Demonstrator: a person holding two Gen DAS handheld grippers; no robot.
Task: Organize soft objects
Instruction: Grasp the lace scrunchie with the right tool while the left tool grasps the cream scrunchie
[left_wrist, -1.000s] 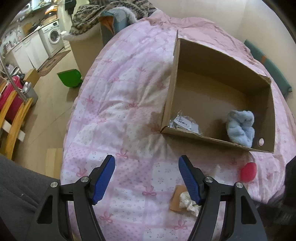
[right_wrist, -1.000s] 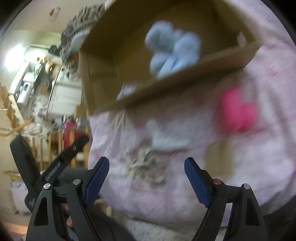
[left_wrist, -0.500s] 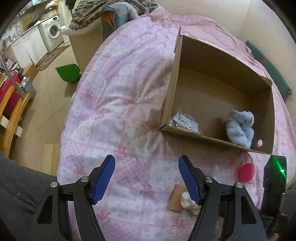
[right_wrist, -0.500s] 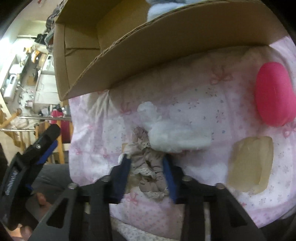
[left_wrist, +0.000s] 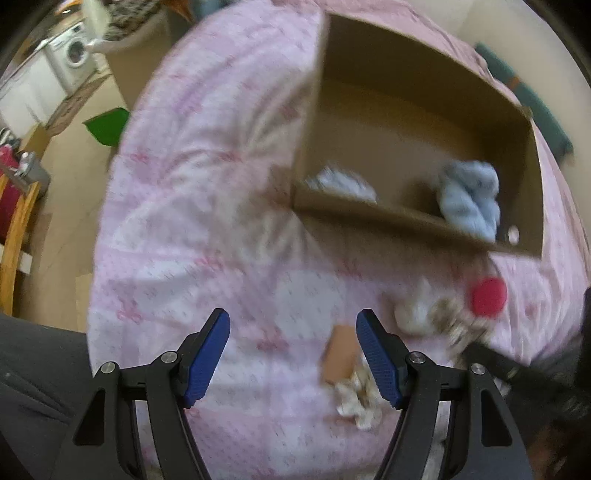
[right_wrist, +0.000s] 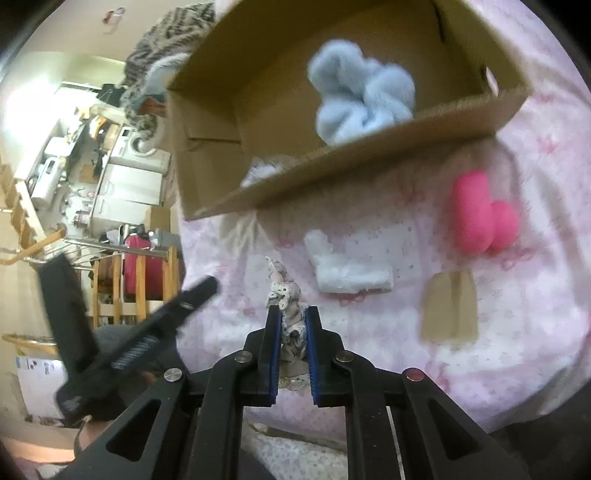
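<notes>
Pink bedspread (right_wrist: 461, 369), right gripper (right_wrist: 291, 354) fingers clamped on beige scrunchie (right_wrist: 286, 299), left gripper (left_wrist: 293, 354) fingers apart, empty

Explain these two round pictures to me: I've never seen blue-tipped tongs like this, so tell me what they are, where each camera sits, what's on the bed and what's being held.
There is no robot here. A person holds a hand-operated claw in each hand, and a wide-angle camera on each one looks forward along its two blue-padded fingers.

In the left camera's picture the left claw stands open and empty above a pink bedspread.

In the right camera's picture the right claw is shut on a beige frilly scrunchie.

On the bed sits a cardboard box with a fluffy light blue scrunchie inside. In front of it lie a white fluffy piece, a pink squishy toy and a tan sponge-like block.
</notes>
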